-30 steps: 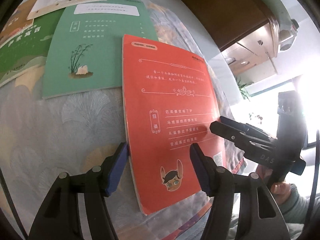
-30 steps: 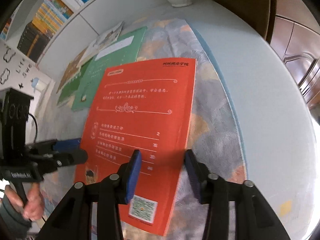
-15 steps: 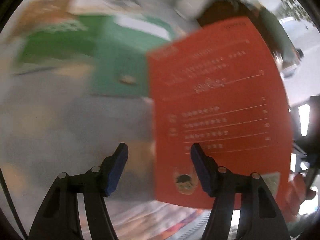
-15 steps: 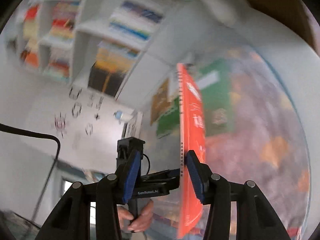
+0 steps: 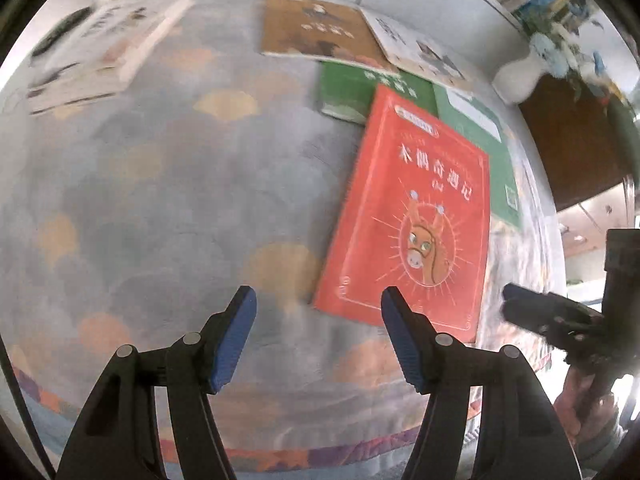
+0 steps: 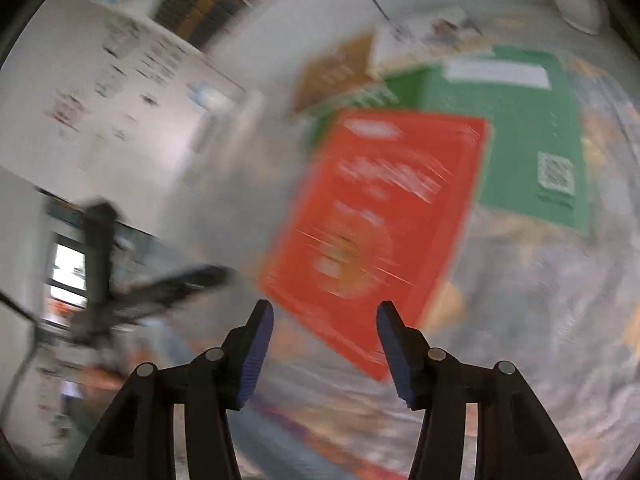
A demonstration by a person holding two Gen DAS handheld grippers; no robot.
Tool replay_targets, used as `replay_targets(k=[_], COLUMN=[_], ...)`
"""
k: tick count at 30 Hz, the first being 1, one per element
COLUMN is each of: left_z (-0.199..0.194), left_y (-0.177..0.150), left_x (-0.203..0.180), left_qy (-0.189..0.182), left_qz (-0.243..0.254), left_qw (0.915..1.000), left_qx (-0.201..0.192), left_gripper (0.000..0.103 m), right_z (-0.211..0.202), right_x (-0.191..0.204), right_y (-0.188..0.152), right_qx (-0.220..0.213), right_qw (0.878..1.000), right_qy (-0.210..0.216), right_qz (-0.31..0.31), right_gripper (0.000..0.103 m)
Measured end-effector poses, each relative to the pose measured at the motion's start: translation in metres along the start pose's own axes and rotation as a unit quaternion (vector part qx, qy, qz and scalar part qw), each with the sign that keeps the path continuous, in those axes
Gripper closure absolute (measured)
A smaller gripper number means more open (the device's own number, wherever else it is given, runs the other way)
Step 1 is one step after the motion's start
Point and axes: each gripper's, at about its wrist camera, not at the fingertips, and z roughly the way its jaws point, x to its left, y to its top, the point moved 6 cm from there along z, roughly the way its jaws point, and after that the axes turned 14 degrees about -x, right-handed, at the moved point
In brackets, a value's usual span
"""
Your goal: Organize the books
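Note:
The red book [image 5: 412,216] lies front cover up on the patterned tablecloth [image 5: 160,184], its top edge overlapping two green books [image 5: 476,128]. My left gripper [image 5: 317,300] hovers open just before the book's near left corner, nothing between its pads. In the blurred right wrist view the red book [image 6: 376,216] lies beyond my right gripper [image 6: 324,312], whose jaws are opening with nothing between them. The right gripper's fingers [image 5: 528,308] show at the right edge of the left wrist view, just off the book's right side.
A brown book [image 5: 316,28] and a white illustrated book [image 5: 420,48] lie at the back beside the green ones. A stack of pale books [image 5: 104,44] sits far left. A white vase [image 5: 516,80] and a dark wooden cabinet [image 5: 576,140] stand right.
The red book went from back cover up, through standing on edge in the right gripper, to front cover up. The right gripper has let go. Both grippers swung across the table.

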Motion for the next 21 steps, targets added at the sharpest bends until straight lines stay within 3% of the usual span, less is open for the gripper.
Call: replay_targets(k=[2, 6, 11, 14, 17, 19, 21], left_z=[0.013, 0.032, 0.042, 0.037, 0.029, 0.027, 0.032], left_y=[0.001, 0.006, 0.001, -0.002, -0.009, -0.017, -0.029], left_x=[-0.008, -0.018, -0.035, -0.034, -0.037, -0.04, -0.041], left_qy=[0.0, -0.031, -0.036, -0.058, -0.13, -0.156, -0.13], left_qz=[0.006, -0.01, 0.018, -0.002, -0.042, -0.046, -0.024], left_qw=[1.0, 0.9994, 0.9991, 0.9982, 0.9902, 0.9859, 0.9901], left_qx=[0.001, 0.008, 0.011, 0.011, 0.028, 0.04, 0.046], left_gripper=[0.041, 0.044, 0.045, 0.045, 0.045, 0.045, 0.045], right_z=[0.01, 0.016, 0.02, 0.014, 0.005, 0.001, -0.004], right_x=[-0.007, -0.016, -0.011, -0.015, -0.021, -0.029, -0.04], right_y=[-0.007, -0.018, -0.032, -0.036, -0.039, -0.036, -0.031], right_qx=[0.014, 0.008, 0.006, 0.005, 0.001, -0.003, -0.002], right_qw=[1.0, 0.999, 0.999, 0.999, 0.998, 0.996, 0.996], right_qy=[-0.016, -0.039, -0.036, -0.041, -0.058, -0.075, -0.077], right_qz=[0.006, 0.007, 0.0, -0.01, -0.026, -0.04, -0.041], right_gripper=[0.052, 0.07, 0.072, 0.072, 0.072, 0.072, 0.072])
